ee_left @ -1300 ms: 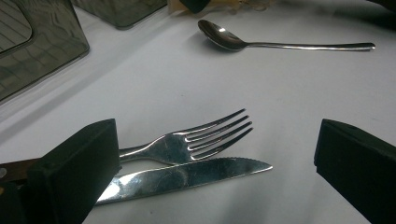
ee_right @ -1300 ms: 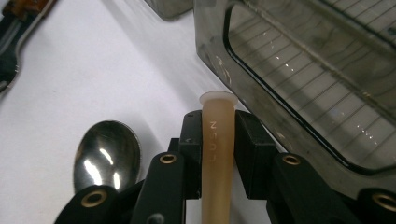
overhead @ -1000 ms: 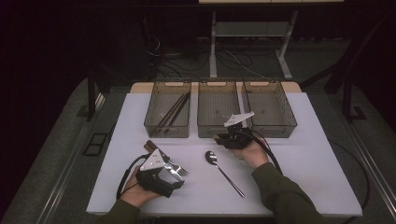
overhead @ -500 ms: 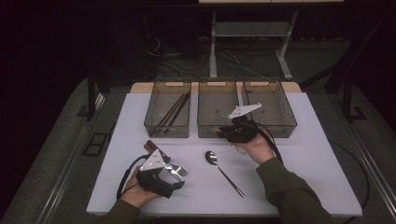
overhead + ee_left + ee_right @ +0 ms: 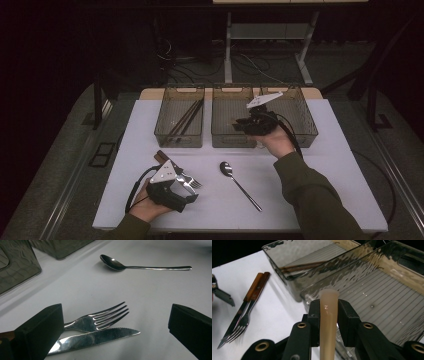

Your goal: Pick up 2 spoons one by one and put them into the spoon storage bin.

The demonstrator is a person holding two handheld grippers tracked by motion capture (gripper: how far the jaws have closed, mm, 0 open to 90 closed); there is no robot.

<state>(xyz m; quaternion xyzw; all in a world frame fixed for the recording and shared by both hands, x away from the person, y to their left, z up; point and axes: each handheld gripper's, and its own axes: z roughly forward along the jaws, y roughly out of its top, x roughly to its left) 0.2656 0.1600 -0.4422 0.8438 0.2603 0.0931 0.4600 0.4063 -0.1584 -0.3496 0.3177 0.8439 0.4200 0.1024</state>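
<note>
on the left of the worktop [image 5: 320, 175], the left hand-held gripper [image 5: 192, 192] rests low near the front edge, its jaws spread wide with nothing pinched. in the left gripper view a fork [image 5: 100, 320] and a serrated knife [image 5: 100, 337] lie side by side, touching, between those open jaws; neither jaw presses on them. the right gripper view shows both with brown wooden handles. a little to the right lies a spoon [image 5: 239, 184] on the bare white surface, bowl toward the trays, handle angled toward the front edge, apart from the fork and knife.

behind these, three clear ribbed trays stand in a row. the left tray [image 5: 165, 131] holds dark chopsticks [image 5: 186, 117] lying lengthwise. the middle tray [image 5: 222, 137] stands next to it.

further right, the right hand-held gripper [image 5: 239, 126] hangs above the near part of the middle tray, raised off the worktop. in the right gripper view its jaws are pressed on a tan tapered handle [image 5: 328, 315], gripped from both sides, with its rounded end poking past the jaws over the tray's ribbed floor. what the rest of that utensil is cannot be told. the right tray [image 5: 305, 125] stands at the far right of the row.
</note>
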